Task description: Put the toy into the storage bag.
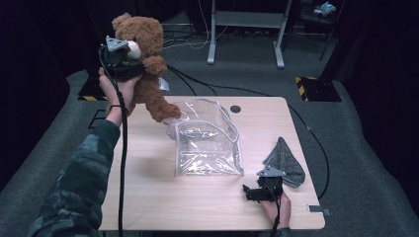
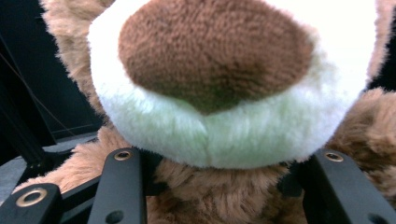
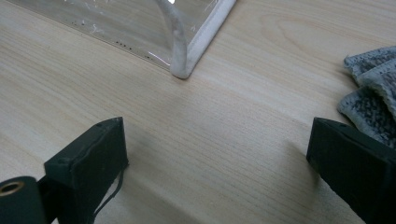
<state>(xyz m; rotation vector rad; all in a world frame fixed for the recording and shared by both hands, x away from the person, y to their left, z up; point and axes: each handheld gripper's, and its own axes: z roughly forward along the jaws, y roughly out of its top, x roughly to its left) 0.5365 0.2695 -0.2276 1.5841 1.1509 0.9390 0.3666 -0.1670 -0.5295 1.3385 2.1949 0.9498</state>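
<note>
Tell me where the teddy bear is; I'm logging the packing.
High view, upper left: the teddy bear is held aloft by the left gripper, one foot just above the clear bag.

Table: you are at a light wood-grain table with rounded corners and a small round cable port near its far edge.
Floor: grey carpet surrounds you, with black cables trailing across it.
Floor markings: two black plates edged in yellow-and-black hazard tape lie beyond the table, one on each side.
Furniture: ahead of you stands the grey metal leg frame of another desk, resting on two flat feet.
Walls: black curtains close in on both sides.
Light: the table is brightly lit; the room's edges fall into darkness.
</note>
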